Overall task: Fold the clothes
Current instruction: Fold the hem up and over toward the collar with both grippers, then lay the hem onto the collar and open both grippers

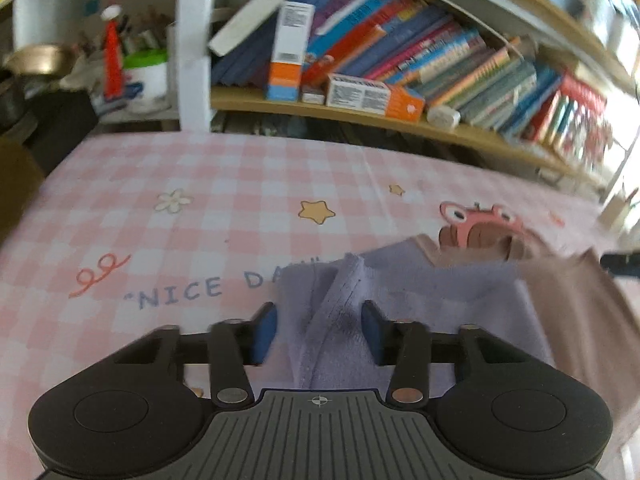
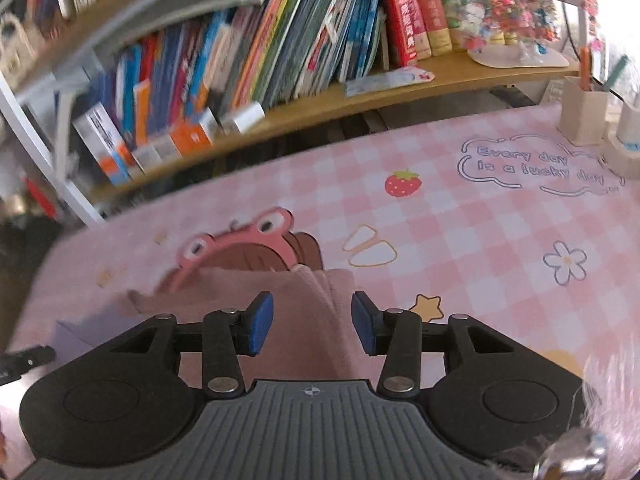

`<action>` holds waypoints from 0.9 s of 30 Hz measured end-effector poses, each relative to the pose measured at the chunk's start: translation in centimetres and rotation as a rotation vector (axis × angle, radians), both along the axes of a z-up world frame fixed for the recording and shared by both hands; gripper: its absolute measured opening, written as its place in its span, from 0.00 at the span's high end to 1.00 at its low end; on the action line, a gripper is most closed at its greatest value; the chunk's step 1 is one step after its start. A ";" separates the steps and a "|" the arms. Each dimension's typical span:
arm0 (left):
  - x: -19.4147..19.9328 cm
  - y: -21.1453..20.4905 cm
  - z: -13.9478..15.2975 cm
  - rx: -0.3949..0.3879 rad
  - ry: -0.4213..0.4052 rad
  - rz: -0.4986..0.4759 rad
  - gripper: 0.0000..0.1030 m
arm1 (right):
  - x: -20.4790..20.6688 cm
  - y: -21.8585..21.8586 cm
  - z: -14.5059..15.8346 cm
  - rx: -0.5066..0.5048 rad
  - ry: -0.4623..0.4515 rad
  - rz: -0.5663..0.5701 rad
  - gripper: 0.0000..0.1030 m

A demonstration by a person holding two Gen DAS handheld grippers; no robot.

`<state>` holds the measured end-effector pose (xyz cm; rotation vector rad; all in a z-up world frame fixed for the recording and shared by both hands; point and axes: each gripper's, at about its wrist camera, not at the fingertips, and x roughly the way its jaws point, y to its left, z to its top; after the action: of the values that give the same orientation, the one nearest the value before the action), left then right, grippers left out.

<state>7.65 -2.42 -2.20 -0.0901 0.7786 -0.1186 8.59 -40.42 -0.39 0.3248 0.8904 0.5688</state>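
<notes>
A soft lilac knitted garment (image 1: pixel 400 292) lies on the pink-and-white checked tablecloth (image 1: pixel 200 208), just right of its printed "NICE DAY" lettering (image 1: pixel 180 292), with a dusty-pink fleecy garment (image 2: pixel 272 320) touching its far side and covering the lower part of the frog-hat cartoon print (image 2: pixel 240 240).

The left gripper (image 1: pixel 320 328) stands spread around a raised ridge of the lilac cloth — its pads are clear of it. The right gripper (image 2: pixel 312 320) is likewise spread over a fold of the pink cloth, nothing pinched.

To fold cleanly, each claw probably should sink until the ridge sits deep between the pads, then close on a single edge — not a bunched clump — so both corners lift together and level.
</notes>
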 end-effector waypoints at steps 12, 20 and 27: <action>1.7 0.9 -0.8 -0.012 -0.019 0.044 0.96 | -0.3 -0.1 -0.3 -0.007 0.002 0.010 0.95; 2.0 1.1 -1.5 -0.022 -0.011 0.058 0.90 | -0.4 -0.1 -0.5 -0.012 0.004 0.016 0.95; 1.5 2.2 0.2 -0.063 -0.023 0.076 0.78 | -0.6 -0.1 -0.7 -0.016 0.006 0.022 0.65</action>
<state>9.15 -0.26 -2.01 -0.1771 0.7476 -0.0719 8.02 -40.54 -1.11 0.3021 0.9045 0.5810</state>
